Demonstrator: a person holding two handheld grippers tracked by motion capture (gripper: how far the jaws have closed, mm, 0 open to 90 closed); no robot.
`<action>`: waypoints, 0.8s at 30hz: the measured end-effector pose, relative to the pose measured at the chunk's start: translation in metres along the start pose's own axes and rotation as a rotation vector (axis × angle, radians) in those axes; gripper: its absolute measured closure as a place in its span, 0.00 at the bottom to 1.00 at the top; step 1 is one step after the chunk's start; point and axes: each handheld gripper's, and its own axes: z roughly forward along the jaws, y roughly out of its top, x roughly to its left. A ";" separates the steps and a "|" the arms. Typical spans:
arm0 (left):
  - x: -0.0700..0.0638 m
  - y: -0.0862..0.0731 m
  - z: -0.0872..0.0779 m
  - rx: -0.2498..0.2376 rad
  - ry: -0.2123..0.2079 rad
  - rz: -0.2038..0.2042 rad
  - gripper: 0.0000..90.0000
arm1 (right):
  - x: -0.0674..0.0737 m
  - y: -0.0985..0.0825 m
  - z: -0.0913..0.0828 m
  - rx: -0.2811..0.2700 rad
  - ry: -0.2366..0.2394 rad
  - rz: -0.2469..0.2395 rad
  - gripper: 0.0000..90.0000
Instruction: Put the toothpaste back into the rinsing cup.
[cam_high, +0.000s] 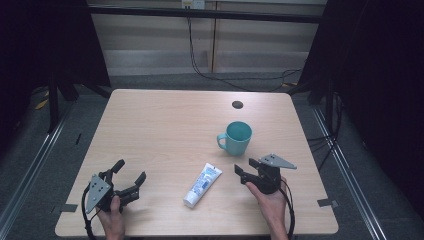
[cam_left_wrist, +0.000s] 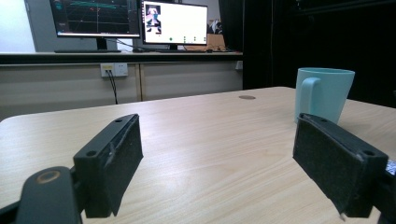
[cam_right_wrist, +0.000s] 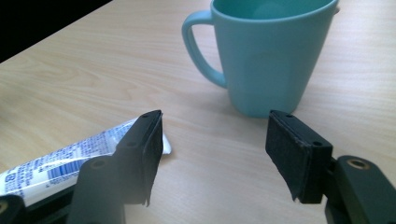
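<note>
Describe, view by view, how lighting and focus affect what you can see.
High view: table evenly lit, surroundings nearly black. Left gripper view: monitors overexposed, near jaws soft. Right gripper view: mug sharp with a soft shadow, tube slightly blurred.

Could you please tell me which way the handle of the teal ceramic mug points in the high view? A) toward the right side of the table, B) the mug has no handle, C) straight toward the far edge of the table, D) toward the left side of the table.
D: in the high view the teal ceramic mug stands upright with its handle on its left, toward the left side of the light wooden table.
</note>
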 end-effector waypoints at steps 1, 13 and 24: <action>0.000 0.000 0.000 0.002 -0.001 0.002 0.17 | 0.001 0.001 0.001 0.007 0.005 0.004 0.41; 0.000 0.000 0.000 0.002 0.000 0.003 0.17 | 0.019 0.015 0.011 0.132 0.050 0.052 0.42; 0.000 0.000 0.000 0.002 0.000 0.003 0.17 | 0.032 0.030 0.019 0.199 0.072 0.078 0.38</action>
